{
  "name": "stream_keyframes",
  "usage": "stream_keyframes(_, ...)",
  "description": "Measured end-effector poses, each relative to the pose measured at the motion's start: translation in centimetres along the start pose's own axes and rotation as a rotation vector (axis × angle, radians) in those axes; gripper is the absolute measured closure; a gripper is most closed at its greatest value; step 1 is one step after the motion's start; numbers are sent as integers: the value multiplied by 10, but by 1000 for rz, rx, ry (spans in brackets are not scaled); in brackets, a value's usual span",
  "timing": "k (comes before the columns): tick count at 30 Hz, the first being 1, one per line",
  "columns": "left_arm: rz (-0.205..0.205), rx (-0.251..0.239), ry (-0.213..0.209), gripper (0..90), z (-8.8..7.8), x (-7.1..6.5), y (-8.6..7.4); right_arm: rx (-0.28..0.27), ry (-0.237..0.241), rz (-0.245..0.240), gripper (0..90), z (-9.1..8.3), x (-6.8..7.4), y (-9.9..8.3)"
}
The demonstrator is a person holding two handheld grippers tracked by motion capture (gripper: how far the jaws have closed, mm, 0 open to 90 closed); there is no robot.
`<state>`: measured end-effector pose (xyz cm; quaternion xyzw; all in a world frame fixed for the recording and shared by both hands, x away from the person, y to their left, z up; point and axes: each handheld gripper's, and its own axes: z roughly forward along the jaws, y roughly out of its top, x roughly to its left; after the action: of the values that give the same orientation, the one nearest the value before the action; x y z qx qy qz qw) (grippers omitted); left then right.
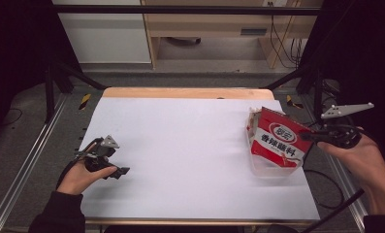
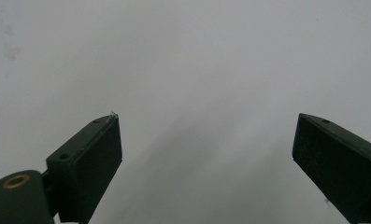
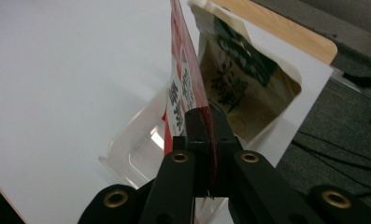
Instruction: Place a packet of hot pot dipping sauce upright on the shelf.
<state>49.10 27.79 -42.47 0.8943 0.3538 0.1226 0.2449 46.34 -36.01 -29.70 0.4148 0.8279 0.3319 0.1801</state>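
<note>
Holding: I am pinching the red sauce packet (image 1: pixel 277 141) by its right edge with my right gripper (image 1: pixel 310 136), jaws clamped together on it.
Packet position: it is hanging upright and tilted over the clear plastic tray (image 1: pixel 258 167) at the right side of the bench (image 1: pixel 180 145); in the right gripper view the red sauce packet (image 3: pixel 185 88) is rising edge-on from the jaws, lower end over the clear plastic tray (image 3: pixel 127 158).
Second packet: a pale packet with dark print (image 3: pixel 246 88) is standing just behind the red one, seemingly in the same tray; I cannot tell whether the two are touching.
Left gripper: my left gripper (image 1: pixel 113 171) is resting low at the left of the bench, well apart from the tray; in the left gripper view its jaws are standing wide apart over bare white sheet (image 2: pixel 183 60), holding nothing.
Done so far: the packet is gripped and is sitting above the tray.
Left to do: I judge I am lowering it in beside the other packet, and the letting go is not yet done.
Risk: the packet is thin and floppy, so it may catch on the tray rim or lean onto its neighbour.
</note>
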Motion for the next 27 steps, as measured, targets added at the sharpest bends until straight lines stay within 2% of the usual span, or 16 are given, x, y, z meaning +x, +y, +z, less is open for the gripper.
stream_keyframes(4,4,3,0,85,1,-1,1,23,-5,24,897,-1,-5,-14)
stream_keyframes(8,7,7,0,85,2,-1,1,20,-8,31,884,-1,-7,-20)
stream_keyframes(10,9,7,0,85,2,-2,1,19,-3,38,864,-1,-8,-22)
stream_keyframes(11,8,3,-4,85,2,-2,1,22,-5,32,816,0,-8,-22)
stream_keyframes(13,8,3,-4,85,2,-2,1,19,-10,29,781,0,-7,-21)
stream_keyframes(17,8,3,-3,85,1,-2,1,22,-43,-1,599,4,0,-6)
stream_keyframes(20,8,3,-4,85,1,-2,1,23,-57,-22,554,7,3,2)
stream_keyframes(22,9,2,-4,85,1,-2,1,15,-82,-44,461,11,8,17)
stream_keyframes(27,9,3,-4,85,1,-2,1,19,-115,-41,386,19,14,36)
